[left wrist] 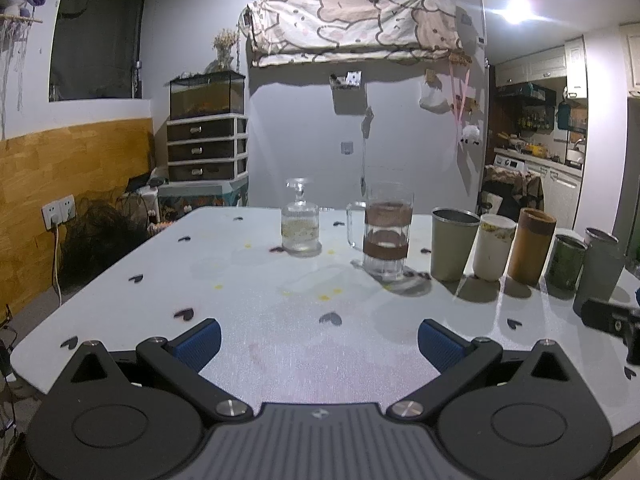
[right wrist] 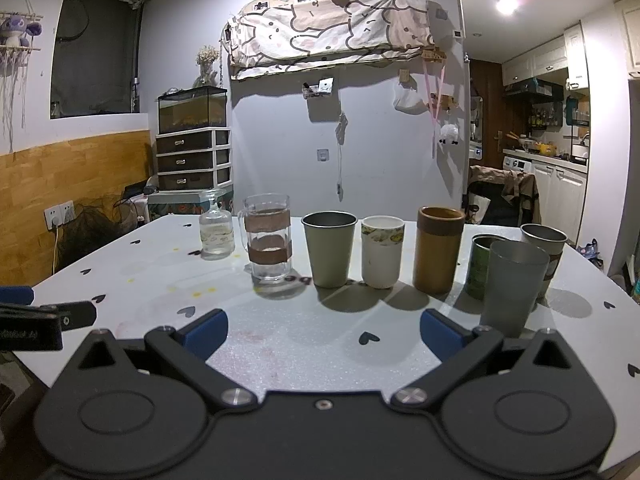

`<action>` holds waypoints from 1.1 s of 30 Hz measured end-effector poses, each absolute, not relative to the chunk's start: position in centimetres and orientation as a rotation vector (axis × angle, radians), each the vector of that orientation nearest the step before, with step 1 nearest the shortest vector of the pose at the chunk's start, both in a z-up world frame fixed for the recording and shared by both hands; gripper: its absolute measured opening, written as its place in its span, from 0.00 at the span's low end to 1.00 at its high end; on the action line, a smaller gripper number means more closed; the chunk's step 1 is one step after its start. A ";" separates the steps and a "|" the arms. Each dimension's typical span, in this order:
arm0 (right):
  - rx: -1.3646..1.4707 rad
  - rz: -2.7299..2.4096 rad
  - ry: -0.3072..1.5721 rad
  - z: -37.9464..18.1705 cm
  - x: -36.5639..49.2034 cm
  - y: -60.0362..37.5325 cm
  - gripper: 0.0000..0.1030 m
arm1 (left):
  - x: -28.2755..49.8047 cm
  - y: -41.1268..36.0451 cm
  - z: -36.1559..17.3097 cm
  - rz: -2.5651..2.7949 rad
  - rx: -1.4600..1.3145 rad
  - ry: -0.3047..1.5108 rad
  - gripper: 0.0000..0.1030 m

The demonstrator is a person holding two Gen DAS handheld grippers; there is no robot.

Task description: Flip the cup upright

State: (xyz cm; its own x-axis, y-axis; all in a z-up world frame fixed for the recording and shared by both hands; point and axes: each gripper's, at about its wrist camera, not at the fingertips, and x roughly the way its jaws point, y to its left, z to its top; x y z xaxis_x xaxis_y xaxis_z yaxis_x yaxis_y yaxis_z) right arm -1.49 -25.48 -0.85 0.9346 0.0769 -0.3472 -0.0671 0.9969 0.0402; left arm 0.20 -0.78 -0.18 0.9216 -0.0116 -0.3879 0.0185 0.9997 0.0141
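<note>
Your left gripper (left wrist: 319, 338) hangs low over the near edge of the white table (left wrist: 240, 288), blue pads spread wide with nothing between them. The table's left edge curves away toward the far corner, and the surface on that side is bare except for small heart marks and yellow spots.

Going rightward in your right wrist view, the glass bottle (right wrist: 216, 232) stands farthest back, near the far edge. Just beside it is the glass mug (right wrist: 269, 238) with two brown bands. Then comes the row, each upright and mouth up: the olive metal cup (right wrist: 329, 249), the white patterned cup (right wrist: 382, 251), the brown cylinder cup (right wrist: 439, 249). These three stand close together with narrow gaps. Further right, the green cup (right wrist: 480, 264), the grey cup (right wrist: 517, 286) and a banded metal cup (right wrist: 545, 246) cluster tightly, overlapping in view; whether they touch you cannot tell.

Your right gripper (right wrist: 324, 332) is spread open and holds nothing, with the grey cup just ahead of its right finger. The stretch between gripper and row lies free. The right edge runs well clear of the cluster.
</note>
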 end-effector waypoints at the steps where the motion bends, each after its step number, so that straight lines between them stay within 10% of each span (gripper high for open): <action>1: 0.028 0.074 0.353 -0.6 -1.7 -25.5 1.00 | 0.4 -0.8 -0.1 -0.016 0.018 0.396 1.00; 33: 0.147 0.039 0.411 -4.7 6.5 -29.6 1.00 | 39.2 0.5 4.9 0.077 -0.059 0.544 0.99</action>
State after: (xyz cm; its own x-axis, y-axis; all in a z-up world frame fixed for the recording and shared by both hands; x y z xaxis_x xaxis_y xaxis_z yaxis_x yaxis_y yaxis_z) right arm 6.52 -29.60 -4.74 0.9159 0.0679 -0.3955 -0.0086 0.9887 0.1498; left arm 39.18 0.49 4.94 0.8527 0.0576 -0.5193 -0.0891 0.9954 -0.0359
